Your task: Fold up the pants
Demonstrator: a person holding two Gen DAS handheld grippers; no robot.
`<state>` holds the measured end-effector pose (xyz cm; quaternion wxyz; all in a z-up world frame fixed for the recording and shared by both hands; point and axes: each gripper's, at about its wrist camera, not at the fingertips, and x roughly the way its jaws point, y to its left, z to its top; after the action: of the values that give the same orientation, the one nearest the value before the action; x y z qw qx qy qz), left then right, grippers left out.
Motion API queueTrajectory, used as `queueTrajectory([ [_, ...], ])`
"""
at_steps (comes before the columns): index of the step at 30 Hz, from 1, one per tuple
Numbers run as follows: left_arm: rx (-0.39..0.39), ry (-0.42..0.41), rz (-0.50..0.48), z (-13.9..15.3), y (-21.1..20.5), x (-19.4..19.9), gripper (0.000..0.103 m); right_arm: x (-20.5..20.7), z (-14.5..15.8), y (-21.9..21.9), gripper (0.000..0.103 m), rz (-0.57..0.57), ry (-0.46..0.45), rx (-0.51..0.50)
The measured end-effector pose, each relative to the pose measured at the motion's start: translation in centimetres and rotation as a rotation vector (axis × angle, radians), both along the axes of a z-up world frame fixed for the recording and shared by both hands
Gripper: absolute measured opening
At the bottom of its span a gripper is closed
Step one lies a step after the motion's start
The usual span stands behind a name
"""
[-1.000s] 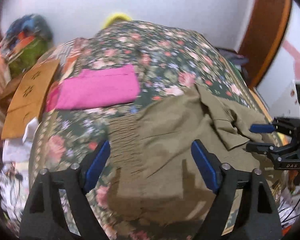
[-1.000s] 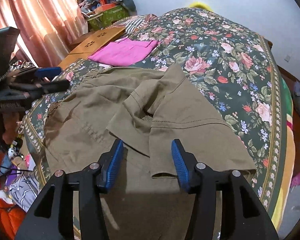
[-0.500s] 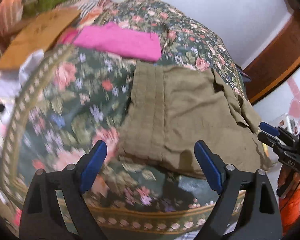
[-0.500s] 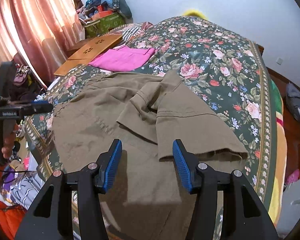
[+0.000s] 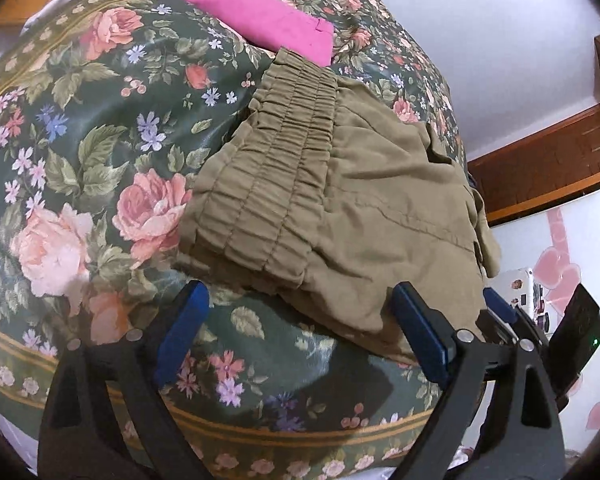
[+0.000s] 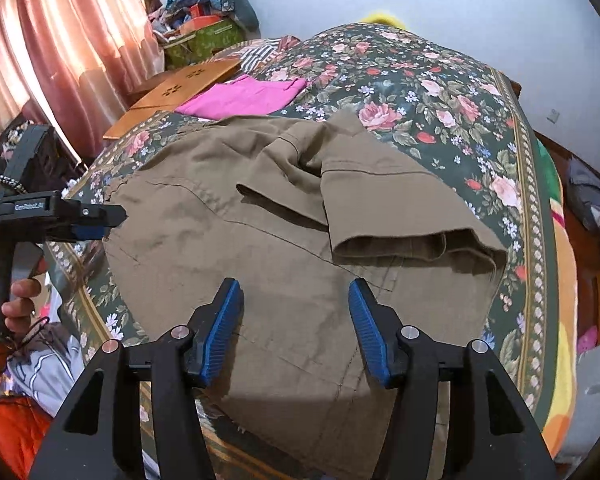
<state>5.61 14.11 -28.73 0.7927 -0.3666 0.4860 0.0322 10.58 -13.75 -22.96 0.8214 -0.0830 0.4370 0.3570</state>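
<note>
Olive-brown pants (image 6: 260, 232) lie partly folded on the floral bedspread (image 6: 440, 92), with one leg doubled over on top (image 6: 400, 208). The left wrist view shows their gathered elastic waistband (image 5: 276, 184) at the near bed edge. My left gripper (image 5: 300, 336) is open and empty, low at the bed edge just short of the waistband corner; it also shows in the right wrist view (image 6: 96, 220). My right gripper (image 6: 296, 328) is open and empty, hovering over the lower part of the pants; it also shows in the left wrist view (image 5: 504, 320).
A folded pink garment (image 6: 244, 96) lies on the bed beyond the pants, also in the left wrist view (image 5: 256, 12). A brown cardboard sheet (image 6: 180, 88) lies beside it. Pink curtains (image 6: 60, 52) and piled bags (image 6: 208, 20) are at the far left. A wooden door frame (image 5: 548, 168) stands at the right.
My left gripper has dropped down and drawn close to the waistband at the bed edge. My right gripper has pulled back a little over the pants. Both stay open.
</note>
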Motion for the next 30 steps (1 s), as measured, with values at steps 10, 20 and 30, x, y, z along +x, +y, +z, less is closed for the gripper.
queueTrajectory([
  [10, -0.041, -0.006, 0.071, -0.8, 1.7, 2.9, 0.094, -0.2, -0.5, -0.1, 0.053, 0.004, 0.002, 0.015],
  [20, 0.163, -0.028, 0.070, 1.2, 0.6, 4.0, 0.064, -0.3, -0.6, -0.4, 0.053, -0.008, 0.007, 0.039],
  [30, 0.375, -0.103, 0.041, 5.0, -1.2, 3.9, 0.038, -0.1, -0.5, -0.6, 0.054, -0.015, 0.018, 0.047],
])
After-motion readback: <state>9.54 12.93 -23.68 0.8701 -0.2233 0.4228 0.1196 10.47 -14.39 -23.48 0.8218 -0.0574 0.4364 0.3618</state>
